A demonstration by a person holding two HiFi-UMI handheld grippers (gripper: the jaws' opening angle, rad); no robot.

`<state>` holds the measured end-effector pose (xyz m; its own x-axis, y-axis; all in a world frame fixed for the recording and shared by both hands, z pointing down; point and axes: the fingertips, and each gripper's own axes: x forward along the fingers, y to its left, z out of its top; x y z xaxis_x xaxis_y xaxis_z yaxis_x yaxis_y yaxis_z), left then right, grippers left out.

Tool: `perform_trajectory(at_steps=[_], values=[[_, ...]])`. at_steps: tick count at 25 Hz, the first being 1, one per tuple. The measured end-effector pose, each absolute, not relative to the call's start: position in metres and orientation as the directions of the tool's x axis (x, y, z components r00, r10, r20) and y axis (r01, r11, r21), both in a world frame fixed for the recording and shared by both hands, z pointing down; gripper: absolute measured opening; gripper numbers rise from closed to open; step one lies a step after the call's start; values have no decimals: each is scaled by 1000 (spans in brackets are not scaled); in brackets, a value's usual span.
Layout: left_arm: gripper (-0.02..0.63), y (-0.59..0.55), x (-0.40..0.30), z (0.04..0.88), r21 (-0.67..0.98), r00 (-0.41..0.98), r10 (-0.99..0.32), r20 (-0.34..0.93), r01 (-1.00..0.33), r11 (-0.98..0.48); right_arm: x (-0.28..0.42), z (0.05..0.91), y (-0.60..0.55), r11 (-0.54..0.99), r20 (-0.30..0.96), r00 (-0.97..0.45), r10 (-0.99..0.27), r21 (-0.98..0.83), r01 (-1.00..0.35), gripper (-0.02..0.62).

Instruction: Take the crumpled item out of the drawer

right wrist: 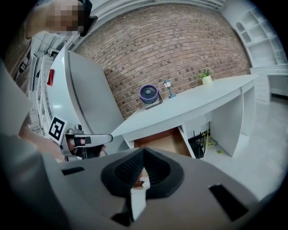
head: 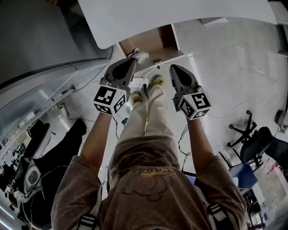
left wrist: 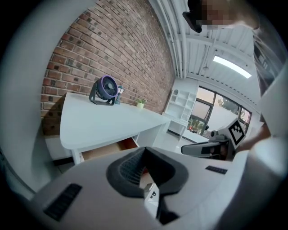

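An open drawer [head: 146,45] with a brown inside sticks out from under the white desk [head: 180,13]. At the drawer's front left corner lies a small white crumpled item [head: 140,56]. My left gripper [head: 130,61] hangs just below and left of it, jaws shut and empty. The right gripper [head: 173,68] is level with it on the right, jaws also together with nothing in them. The left gripper [left wrist: 144,149] looks toward the drawer [left wrist: 105,150]. The right gripper [right wrist: 143,150] faces the drawer [right wrist: 164,141] too.
A blue fan [right wrist: 148,94], a small lamp and a potted plant [right wrist: 206,79] stand on the desk before a brick wall. Cables run over the floor by my feet. An office chair [head: 252,139] is at the right, black bags [head: 49,148] at the left.
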<state>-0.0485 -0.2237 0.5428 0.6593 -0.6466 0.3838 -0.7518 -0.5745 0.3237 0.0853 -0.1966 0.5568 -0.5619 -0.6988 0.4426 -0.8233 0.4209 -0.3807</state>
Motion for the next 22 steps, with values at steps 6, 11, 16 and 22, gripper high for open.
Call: perform_trajectory(at_steps=[6,11,16,22], values=[[8,-231,-44,578,326,668,-635,388,-744,-583,83,584,-207,424,444,-566,-695,-383,-821,-3],[8,-237,-40,601,329,668,-631,393,-744,-582,81,602,-214,444,448,-578,-682,-375,-814,-3],[8,-241,-40,614,322,668,-629,398,-744,-586,80,615,-217,453,454,-586,-672,-374,-809,-3],[8,-244,-43,616,306,653,-633,415,-755,-579,78,616,-217,456,457,-591,-665,-378,-806,-3]])
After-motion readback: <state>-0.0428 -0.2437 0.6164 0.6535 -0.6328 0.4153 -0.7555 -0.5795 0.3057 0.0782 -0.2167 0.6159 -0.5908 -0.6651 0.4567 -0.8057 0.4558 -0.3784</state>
